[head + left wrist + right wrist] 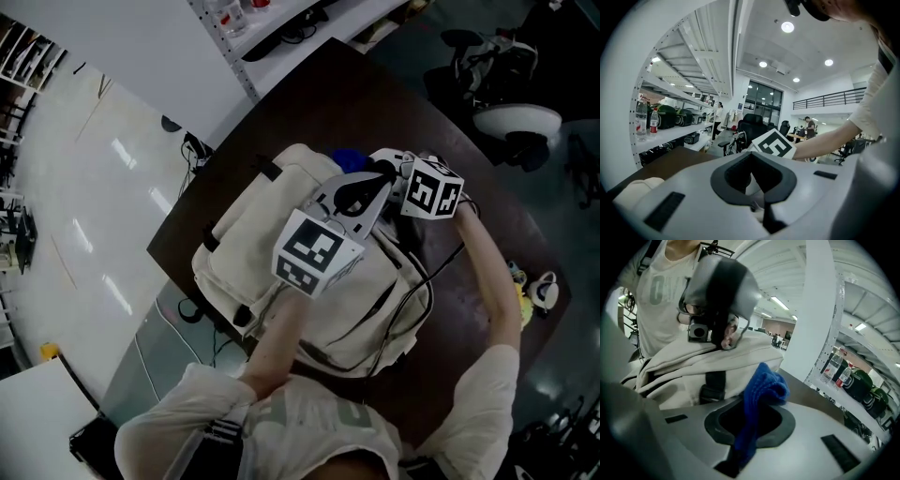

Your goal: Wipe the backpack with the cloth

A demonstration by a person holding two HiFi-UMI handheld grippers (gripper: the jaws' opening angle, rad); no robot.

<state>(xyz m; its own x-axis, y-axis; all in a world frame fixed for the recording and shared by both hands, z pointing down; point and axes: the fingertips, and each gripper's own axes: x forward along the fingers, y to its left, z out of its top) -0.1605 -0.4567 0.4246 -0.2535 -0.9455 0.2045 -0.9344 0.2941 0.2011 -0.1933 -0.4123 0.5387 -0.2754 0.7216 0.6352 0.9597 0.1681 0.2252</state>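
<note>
Between the fingers of my right gripper [743,446] I am clamping the blue cloth [761,392]. It is standing up out of the pinch and bunching into a wad just past the tips. Right beyond that wad the cream backpack [693,366] is lying on the dark table [375,103], with a black strap [710,387] facing the tips. The cloth is hanging close to the backpack's end, though I cannot tell whether it is touching the fabric.

Further along the backpack's top, my left gripper [759,206] is sitting with its fingers pressed together. A sliver of pale fabric is showing right at them, but I cannot tell whether they are pinching it. Seen from above, the two grippers are pointing toward each other near the backpack's far end, with the cloth lying just past the left tips.

To one side of the right fingers, beyond the backpack, bare table is running out to a white shelf [862,404], where two bottles [836,366] are standing upright.

Ahead of the left fingers, the right gripper's marker cube and my forearm [825,140] are crossing the view. Well beyond them a black chair [754,124] is standing in an open office, and a few people are standing farther back under the ceiling lights.
</note>
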